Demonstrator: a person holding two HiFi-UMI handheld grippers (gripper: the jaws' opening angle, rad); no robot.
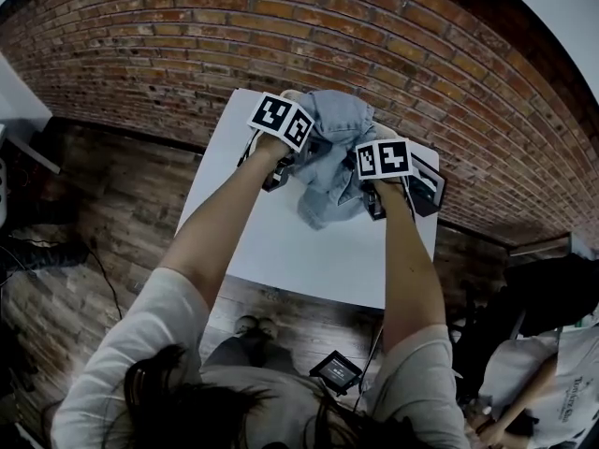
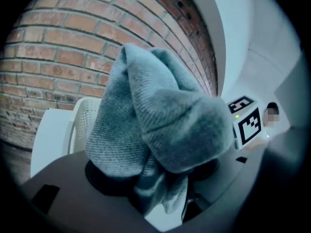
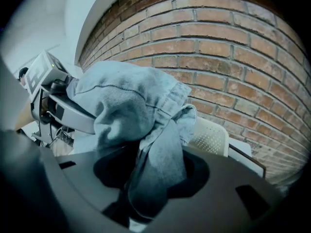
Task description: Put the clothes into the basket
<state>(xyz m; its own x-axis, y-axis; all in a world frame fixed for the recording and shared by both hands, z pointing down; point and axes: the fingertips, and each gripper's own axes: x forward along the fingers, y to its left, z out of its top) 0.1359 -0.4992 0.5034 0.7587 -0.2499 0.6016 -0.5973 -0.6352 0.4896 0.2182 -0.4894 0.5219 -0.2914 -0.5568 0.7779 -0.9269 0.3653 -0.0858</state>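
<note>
Two tools hoist denim garment (image 1: 332,148)
Left tool (image 2: 160,198), right tool (image 3: 141,198) each clamp folds above the basket (image 2: 82,123); ready for dropping.

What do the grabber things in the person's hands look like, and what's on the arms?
The left gripper and the right gripper are chunky, mostly dark handheld tools, each with two jaws. Each one carries a white cube printed with black square patterns. The person wears light-coloured short sleeves that end above the elbows, so nothing covers the forearms.

A room with brick wall (image 1: 374,45) and wooden floor (image 1: 122,185).
</note>
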